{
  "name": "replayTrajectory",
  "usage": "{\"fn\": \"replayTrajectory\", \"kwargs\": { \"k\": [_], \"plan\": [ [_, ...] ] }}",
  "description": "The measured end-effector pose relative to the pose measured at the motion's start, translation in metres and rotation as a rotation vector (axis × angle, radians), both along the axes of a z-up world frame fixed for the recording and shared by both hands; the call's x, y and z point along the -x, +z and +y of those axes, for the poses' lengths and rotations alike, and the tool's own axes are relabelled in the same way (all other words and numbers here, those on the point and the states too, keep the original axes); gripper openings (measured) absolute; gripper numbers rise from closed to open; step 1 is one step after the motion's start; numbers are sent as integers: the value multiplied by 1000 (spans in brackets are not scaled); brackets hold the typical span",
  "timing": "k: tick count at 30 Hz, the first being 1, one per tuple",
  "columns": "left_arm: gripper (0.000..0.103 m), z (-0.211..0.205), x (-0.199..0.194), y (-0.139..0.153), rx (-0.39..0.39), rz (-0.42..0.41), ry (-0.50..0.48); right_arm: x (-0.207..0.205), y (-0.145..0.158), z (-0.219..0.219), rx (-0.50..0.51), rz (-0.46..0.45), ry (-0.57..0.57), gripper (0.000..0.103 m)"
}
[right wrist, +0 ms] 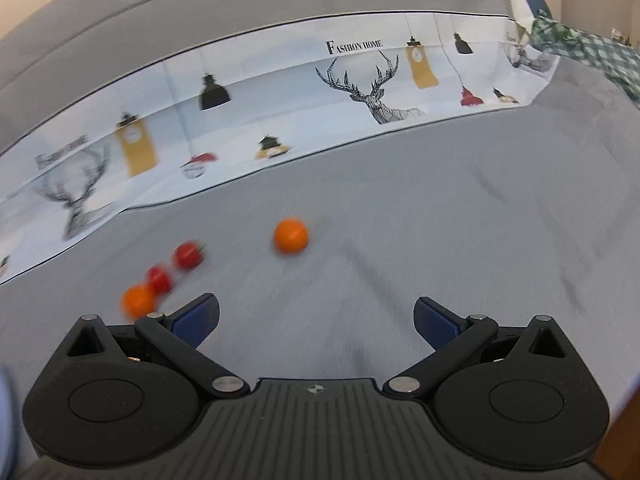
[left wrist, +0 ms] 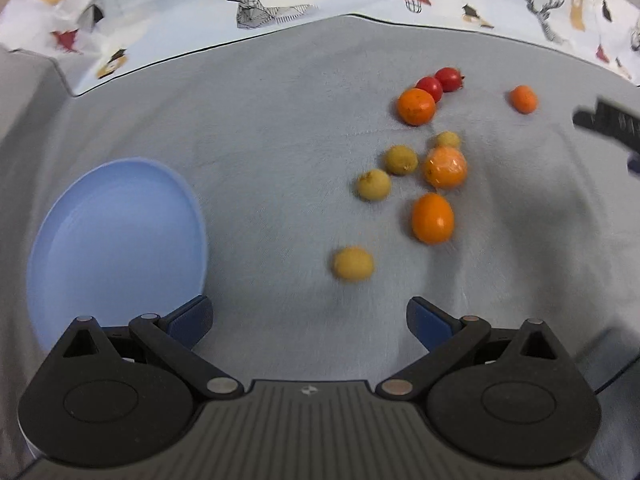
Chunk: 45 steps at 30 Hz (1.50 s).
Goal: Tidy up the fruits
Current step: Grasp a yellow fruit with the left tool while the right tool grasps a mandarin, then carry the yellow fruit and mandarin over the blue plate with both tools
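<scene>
In the left wrist view, fruits lie scattered on a grey cloth: two red ones [left wrist: 439, 82], several orange ones [left wrist: 433, 218] and several yellow-green ones [left wrist: 353, 263]. An empty blue plate [left wrist: 116, 240] lies to the left. My left gripper [left wrist: 310, 320] is open and empty, just short of the nearest yellow fruit. My right gripper [right wrist: 316, 318] is open and empty above the cloth. In the right wrist view a lone orange fruit [right wrist: 291, 235] lies ahead of it, with two red fruits [right wrist: 188, 255] and another orange one [right wrist: 138, 300] to its left. The view is blurred.
A patterned white sheet [left wrist: 280, 0] with deer prints runs along the far edge of the cloth; it also shows in the right wrist view [right wrist: 280, 112]. The other gripper's black body [left wrist: 608, 120] shows at the right edge. A green checked cloth [right wrist: 588, 48] lies far right.
</scene>
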State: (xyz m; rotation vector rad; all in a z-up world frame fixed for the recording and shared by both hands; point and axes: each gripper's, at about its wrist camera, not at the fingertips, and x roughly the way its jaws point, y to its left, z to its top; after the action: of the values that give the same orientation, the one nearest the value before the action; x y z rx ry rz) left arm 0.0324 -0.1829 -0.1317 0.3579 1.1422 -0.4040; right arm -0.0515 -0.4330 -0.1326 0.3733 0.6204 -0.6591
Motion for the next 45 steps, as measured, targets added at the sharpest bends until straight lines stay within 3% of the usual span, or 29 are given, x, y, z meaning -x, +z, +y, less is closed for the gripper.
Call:
{"fn": "replayTrajectory", "kwargs": {
  "k": [4,8,13,15,16,17,18,22,30,37,45],
  "plan": [
    [103,-21,-22,-25,-31,12,-10,-53,-21,-42,-16,0,74,103],
    [103,-28,-38,-48,-70,61,10,-99,-45,-61,2,58,93,102],
    [103,-26,-44,-58,-65,86,7,-122,-77,-66,48,144,111,103],
    [89,-25,-42,-55,-50,89,4,-119,-78,-60,88,129,127,96],
    [65,-26,-40,-50,-26,87,-11,-117,-77,-58,91,115,126,90],
    [29,-28,-37,-44,-12,75,-36,-116,-75,-56,112,108,118,64],
    [31,-29,-35,-40,-1,75,-56,-115,-74,-55,127,110,132,36],
    [31,-18,-36,-28,98,102,-43,-106,-65,-59,100,103,113,37],
    [31,0,-21,13,147,46,-17,-48,-11,-23,92,-19,106,37],
    [31,35,2,62,168,-22,27,7,45,58,100,-123,239,37],
    [31,114,36,117,216,-96,116,57,87,177,8,-184,464,37]
  ]
}}
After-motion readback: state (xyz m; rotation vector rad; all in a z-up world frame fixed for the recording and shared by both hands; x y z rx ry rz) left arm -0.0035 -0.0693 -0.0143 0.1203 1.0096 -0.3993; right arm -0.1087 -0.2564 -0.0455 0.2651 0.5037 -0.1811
